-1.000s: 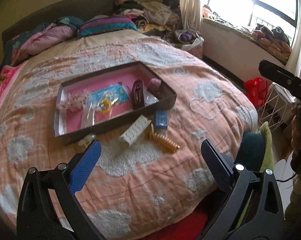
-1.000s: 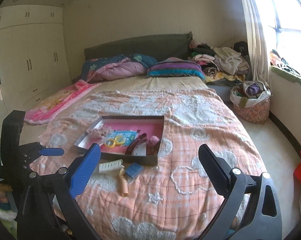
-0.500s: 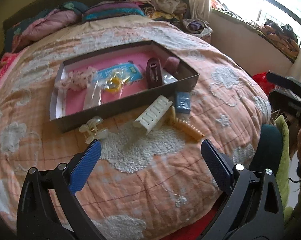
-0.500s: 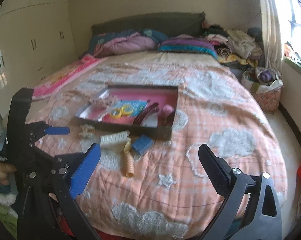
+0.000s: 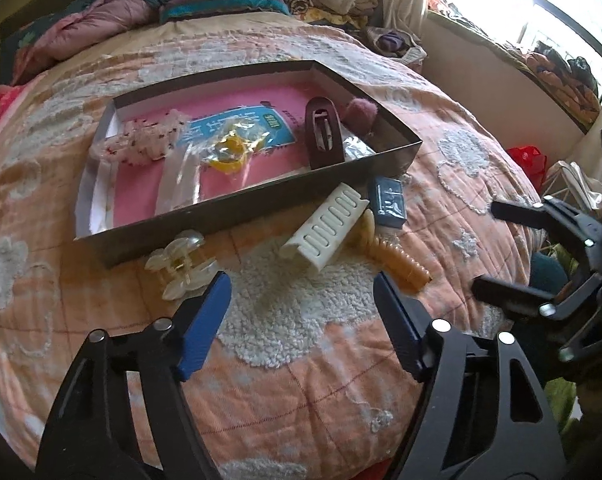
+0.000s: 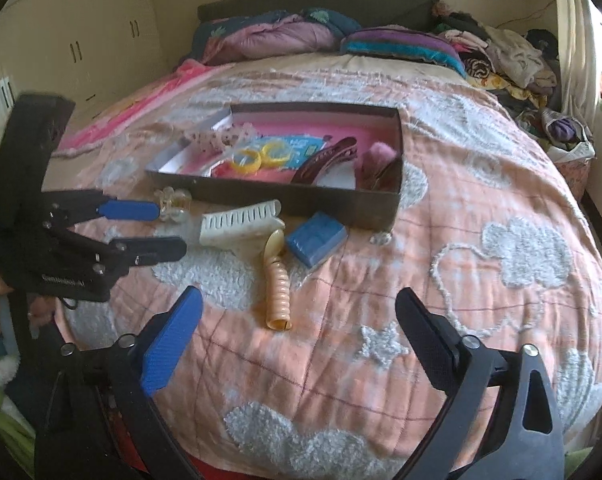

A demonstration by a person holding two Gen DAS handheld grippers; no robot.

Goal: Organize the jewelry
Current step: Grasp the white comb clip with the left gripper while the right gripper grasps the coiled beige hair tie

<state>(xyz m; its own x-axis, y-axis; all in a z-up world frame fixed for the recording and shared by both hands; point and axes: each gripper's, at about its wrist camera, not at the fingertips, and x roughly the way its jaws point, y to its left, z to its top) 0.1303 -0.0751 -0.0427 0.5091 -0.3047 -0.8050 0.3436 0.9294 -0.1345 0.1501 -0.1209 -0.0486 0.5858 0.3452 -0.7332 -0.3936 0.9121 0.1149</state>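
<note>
Hair clips lie loose on the bedspread (image 5: 301,360) just outside the tray (image 5: 205,216), presumably waiting to go in. The left gripper (image 5: 301,312) hangs open and empty beside the clear clip (image 5: 181,264); the right gripper (image 6: 297,328), also open and empty, faces the tan clip (image 6: 277,280). The white clip (image 5: 325,232) leans on the tray wall.

Both fisheye views look down and forward over an orange quilted bedspread (image 5: 301,380) from the foot of the bed, toward the headboard, each with its own black gripper fingers along the bottom edge. The left wrist view sits close, slightly left, with the shallow dark cardboard tray with a pink floor (image 5: 229,212) filling the upper middle. The right wrist view stands farther back and to the right; the tray (image 6: 301,200) is smaller, upper centre. Both share the tray, the white ribbed hair clip (image 5: 325,232) (image 6: 237,220), and each other's gripper at the frame's side.
</note>
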